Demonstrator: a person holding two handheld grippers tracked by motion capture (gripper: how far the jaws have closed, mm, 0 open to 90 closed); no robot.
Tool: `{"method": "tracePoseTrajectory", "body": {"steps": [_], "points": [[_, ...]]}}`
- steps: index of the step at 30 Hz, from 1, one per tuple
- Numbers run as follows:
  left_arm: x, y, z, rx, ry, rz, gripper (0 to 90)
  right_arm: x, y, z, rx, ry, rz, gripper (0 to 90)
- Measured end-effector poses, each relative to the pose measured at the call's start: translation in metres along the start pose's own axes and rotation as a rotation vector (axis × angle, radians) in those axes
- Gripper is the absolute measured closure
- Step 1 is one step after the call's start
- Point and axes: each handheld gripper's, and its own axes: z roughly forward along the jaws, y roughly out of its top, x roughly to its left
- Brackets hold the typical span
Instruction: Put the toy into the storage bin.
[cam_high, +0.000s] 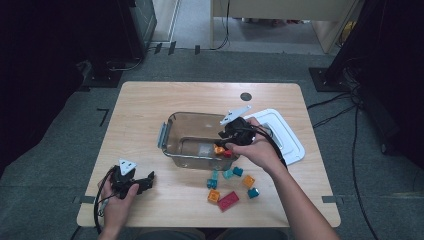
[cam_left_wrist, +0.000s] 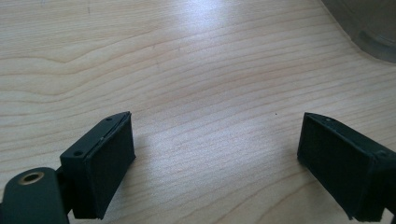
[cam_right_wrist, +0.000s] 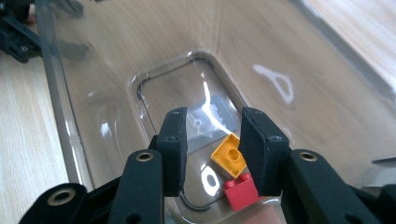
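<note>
A clear plastic container (cam_high: 170, 131) stands mid-table. My right gripper (cam_high: 225, 142) reaches down into its near right corner. In the right gripper view, the right gripper (cam_right_wrist: 214, 121) is open, and the gap between its pads is bare. Just below the right pad, an orange brick (cam_right_wrist: 229, 156) and a red brick (cam_right_wrist: 240, 190) lie on the container floor (cam_right_wrist: 177, 88). The high view shows the same orange brick (cam_high: 219, 149) and red brick (cam_high: 227, 153) inside. My left gripper (cam_high: 147, 180) rests near the table's front left, and the left gripper (cam_left_wrist: 215, 135) is open over bare wood.
Several loose bricks lie in front of the container: teal ones (cam_high: 228, 173), an orange one (cam_high: 248, 181) and a flat red one (cam_high: 228, 201). A white lid (cam_high: 285, 137) lies to the container's right. A small dark disc (cam_high: 245, 96) is set in the far tabletop.
</note>
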Motion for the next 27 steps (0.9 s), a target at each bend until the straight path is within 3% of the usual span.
{"method": "tracePoseTrajectory", "body": {"steps": [10, 27], "points": [[0.000, 0.000, 0.000, 0.000, 0.000, 0.000, 10.6, -0.009, -0.009, -0.028, -0.119, -0.020, 0.034, 56.4], [0.000, 0.000, 0.000, 0.000, 0.000, 0.000, 10.6, -0.017, -0.058, -0.081, -0.204, -0.090, 0.098, 50.0]]}}
